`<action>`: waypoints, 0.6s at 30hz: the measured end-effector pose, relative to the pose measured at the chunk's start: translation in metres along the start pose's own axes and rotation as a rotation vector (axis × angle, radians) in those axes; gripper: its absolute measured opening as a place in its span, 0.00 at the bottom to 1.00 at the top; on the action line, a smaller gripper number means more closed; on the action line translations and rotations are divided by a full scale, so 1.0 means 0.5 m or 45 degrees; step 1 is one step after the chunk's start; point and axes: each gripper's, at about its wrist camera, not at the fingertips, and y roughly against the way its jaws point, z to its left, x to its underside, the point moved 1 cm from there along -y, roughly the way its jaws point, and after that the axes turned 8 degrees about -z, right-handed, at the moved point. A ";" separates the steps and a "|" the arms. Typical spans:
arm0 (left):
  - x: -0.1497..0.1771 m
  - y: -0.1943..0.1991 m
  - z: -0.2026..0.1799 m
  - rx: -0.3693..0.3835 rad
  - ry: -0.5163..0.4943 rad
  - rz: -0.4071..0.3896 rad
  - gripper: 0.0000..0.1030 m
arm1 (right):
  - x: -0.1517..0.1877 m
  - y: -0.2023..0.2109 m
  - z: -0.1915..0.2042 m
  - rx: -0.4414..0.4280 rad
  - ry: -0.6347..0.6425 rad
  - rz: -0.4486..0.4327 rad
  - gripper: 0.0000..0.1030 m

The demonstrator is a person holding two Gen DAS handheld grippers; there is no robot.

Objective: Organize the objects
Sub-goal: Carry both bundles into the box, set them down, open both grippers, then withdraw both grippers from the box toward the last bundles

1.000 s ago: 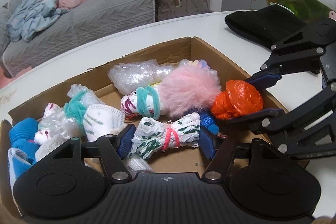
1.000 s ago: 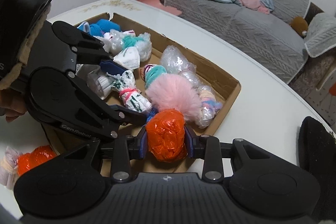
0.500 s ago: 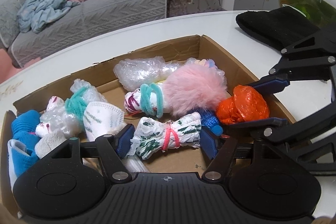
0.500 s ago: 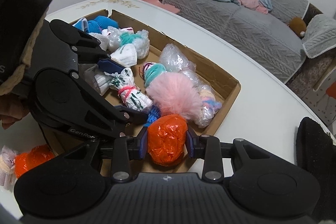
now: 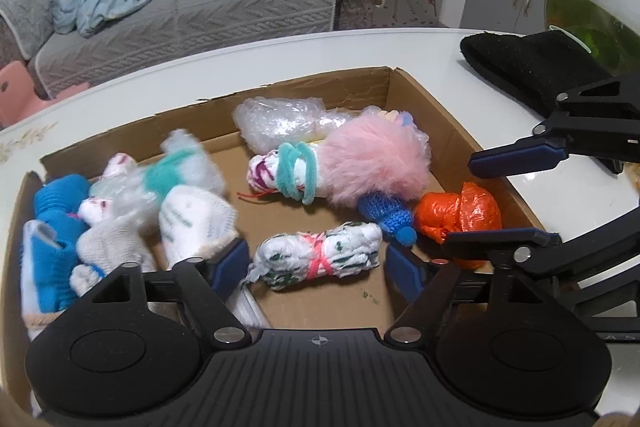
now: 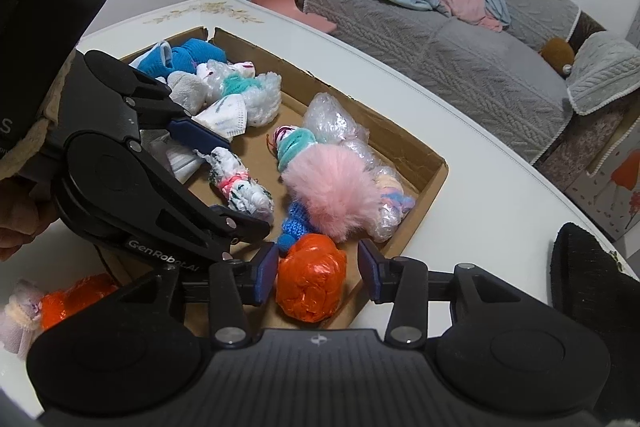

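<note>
We are releasing bundles into the cardboard box (image 5: 420, 95): both hand-held grippers, left (image 5: 316, 269) and right (image 6: 318, 273), jaws just opening, apart; next, lifting clear.

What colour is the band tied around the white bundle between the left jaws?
Pink, around the white, green-flecked bundle; it shows best in the left wrist view.

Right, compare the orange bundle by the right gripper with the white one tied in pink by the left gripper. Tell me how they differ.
The orange bundle is a rounded, glossy crumpled ball; the white bundle is a long roll speckled with green. The white bundle is cinched at its middle by a pink tie; no tie shows on the orange bundle. The orange bundle sits at the cardboard box's near corner; the white bundle lies nearer the box's middle. Both rest in the box between open jaws, released.
</note>
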 end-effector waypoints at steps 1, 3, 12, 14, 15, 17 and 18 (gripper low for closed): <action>0.001 0.004 0.000 -0.006 0.000 -0.003 0.82 | -0.001 0.001 0.000 0.000 0.002 0.000 0.41; 0.002 0.009 0.001 -0.004 0.005 -0.003 0.82 | -0.002 0.005 0.003 0.001 0.003 -0.002 0.43; 0.002 0.041 0.009 -0.015 0.042 -0.016 0.84 | -0.009 0.020 0.005 0.000 -0.012 -0.021 0.52; 0.001 0.050 0.012 -0.022 0.039 -0.028 0.87 | -0.012 0.025 0.004 0.005 -0.020 -0.027 0.55; 0.000 0.053 0.015 -0.026 0.045 -0.031 0.89 | -0.013 0.028 0.003 0.002 -0.028 -0.029 0.55; 0.001 0.061 0.025 -0.038 0.070 -0.034 0.92 | -0.015 0.031 0.008 -0.002 -0.029 -0.033 0.56; 0.001 0.064 0.030 -0.048 0.080 -0.036 0.92 | -0.016 0.033 0.011 -0.002 -0.024 -0.034 0.57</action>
